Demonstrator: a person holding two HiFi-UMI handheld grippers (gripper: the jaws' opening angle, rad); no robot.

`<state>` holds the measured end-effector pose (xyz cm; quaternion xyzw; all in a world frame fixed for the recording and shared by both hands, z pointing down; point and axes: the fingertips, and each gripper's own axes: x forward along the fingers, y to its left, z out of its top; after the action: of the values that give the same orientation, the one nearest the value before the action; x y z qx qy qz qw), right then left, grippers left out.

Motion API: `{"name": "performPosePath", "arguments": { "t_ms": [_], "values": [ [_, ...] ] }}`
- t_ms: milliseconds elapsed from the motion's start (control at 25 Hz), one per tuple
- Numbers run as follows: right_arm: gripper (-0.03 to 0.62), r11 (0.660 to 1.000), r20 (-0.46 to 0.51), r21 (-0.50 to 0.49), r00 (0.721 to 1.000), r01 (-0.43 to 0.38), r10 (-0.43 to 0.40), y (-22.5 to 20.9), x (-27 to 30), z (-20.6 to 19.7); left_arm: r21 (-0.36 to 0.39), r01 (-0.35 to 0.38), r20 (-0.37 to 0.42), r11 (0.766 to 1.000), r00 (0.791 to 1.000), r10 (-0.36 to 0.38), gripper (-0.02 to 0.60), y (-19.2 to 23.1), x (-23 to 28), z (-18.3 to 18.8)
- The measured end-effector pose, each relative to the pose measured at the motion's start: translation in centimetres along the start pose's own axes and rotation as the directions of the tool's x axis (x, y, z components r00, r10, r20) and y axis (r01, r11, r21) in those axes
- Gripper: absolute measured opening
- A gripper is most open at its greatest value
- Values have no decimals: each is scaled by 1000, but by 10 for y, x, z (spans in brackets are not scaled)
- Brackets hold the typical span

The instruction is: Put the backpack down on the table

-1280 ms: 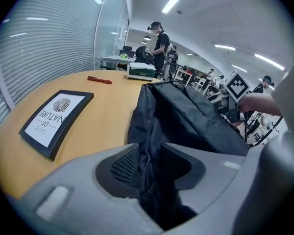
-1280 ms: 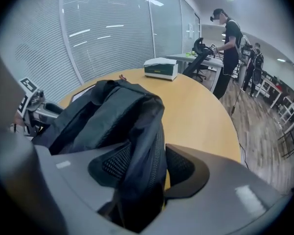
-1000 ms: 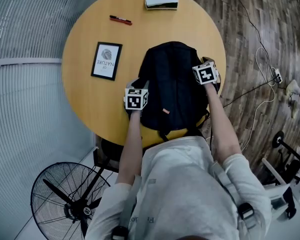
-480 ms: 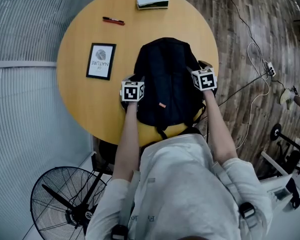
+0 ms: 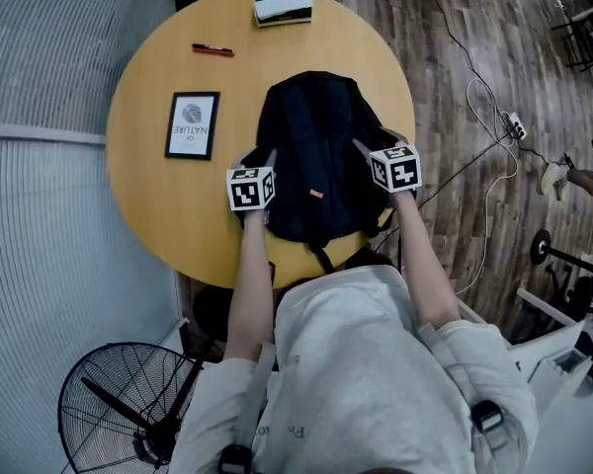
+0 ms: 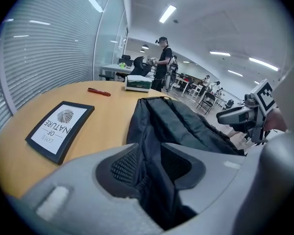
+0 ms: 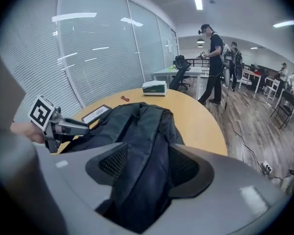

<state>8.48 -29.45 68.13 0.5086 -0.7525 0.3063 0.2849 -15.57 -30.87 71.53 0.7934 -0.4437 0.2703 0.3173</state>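
Observation:
A black backpack (image 5: 311, 156) lies flat on the round wooden table (image 5: 158, 205), its near end close to the table's front edge. My left gripper (image 5: 262, 161) is at the backpack's left side. In the left gripper view, dark fabric (image 6: 186, 126) runs between its jaws and my left gripper (image 6: 152, 165) is shut on it. My right gripper (image 5: 374, 144) is at the backpack's right side. Its jaws have just been closing, and a thick fold of the backpack (image 7: 142, 126) fills the gap between them, so my right gripper (image 7: 147, 168) is shut on it.
A framed print (image 5: 192, 124) lies left of the backpack, a red pen (image 5: 212, 50) beyond it, and a book (image 5: 283, 7) at the far edge. A floor fan (image 5: 128, 413) stands at the near left. Cables (image 5: 474, 117) run over the wooden floor on the right. People stand in the background.
Both grippers have risen at the backpack's sides. The right one has swung inward, so its fingers now lie over the backpack's right side.

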Motion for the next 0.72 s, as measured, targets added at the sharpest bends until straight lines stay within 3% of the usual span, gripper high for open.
{"name": "performPosePath", "arguments": {
  "t_ms": [720],
  "values": [
    [258, 995, 148, 92, 989, -37, 23, 85, -60, -8, 83, 99, 137, 992, 984, -110, 147, -45, -96, -7]
  ]
}}
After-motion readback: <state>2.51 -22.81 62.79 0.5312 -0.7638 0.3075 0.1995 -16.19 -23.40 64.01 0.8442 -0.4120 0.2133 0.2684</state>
